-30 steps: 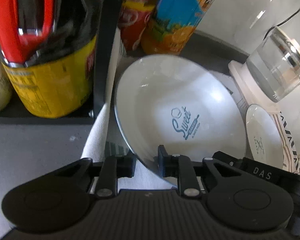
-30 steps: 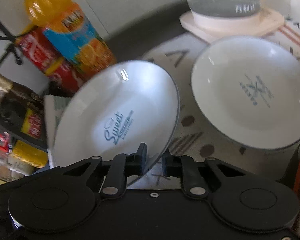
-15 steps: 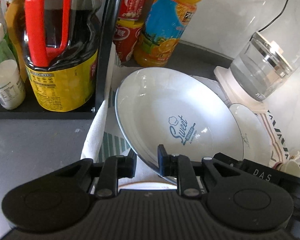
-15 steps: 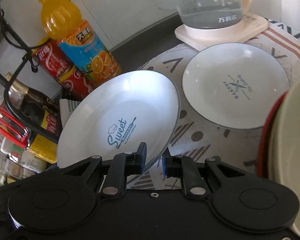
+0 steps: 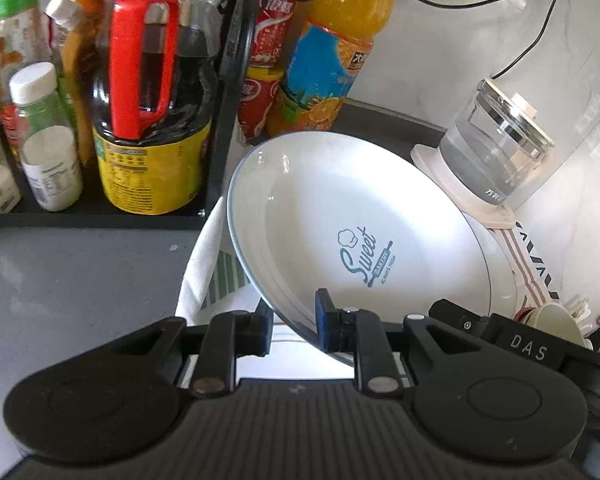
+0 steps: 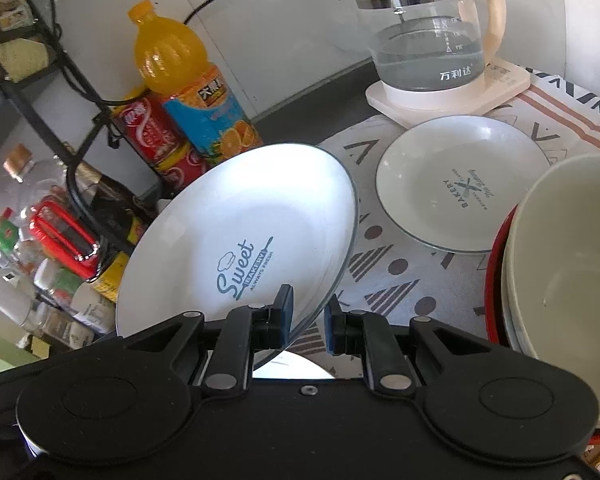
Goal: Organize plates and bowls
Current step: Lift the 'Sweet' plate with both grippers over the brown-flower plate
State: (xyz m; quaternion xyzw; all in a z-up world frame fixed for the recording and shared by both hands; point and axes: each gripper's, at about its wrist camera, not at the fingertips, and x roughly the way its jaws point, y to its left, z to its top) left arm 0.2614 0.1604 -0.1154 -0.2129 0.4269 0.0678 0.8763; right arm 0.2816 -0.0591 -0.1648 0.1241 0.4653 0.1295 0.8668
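Note:
A white plate marked "Sweet" (image 5: 352, 232) is held tilted in the air by both grippers. My left gripper (image 5: 292, 320) is shut on its near rim. My right gripper (image 6: 308, 320) is shut on the rim of the same plate (image 6: 244, 236). A second white plate marked "Bakery" (image 6: 460, 184) lies flat on the patterned cloth (image 6: 396, 272) to the right. A cream bowl (image 6: 568, 264) stacked in a red-rimmed bowl stands at the far right of the right wrist view; its rim shows in the left wrist view (image 5: 556, 320).
A glass kettle (image 6: 428, 40) on a cream base stands at the back right. An orange juice bottle (image 5: 332, 48) and red cans (image 5: 264, 64) stand at the back. A black rack (image 5: 100, 216) with a soy sauce jug (image 5: 152, 112) and bottles is on the left.
Both grippers have risen and drawn back with the Sweet plate between them. More of the rack, kettle, Bakery plate and cream bowl has come into view.

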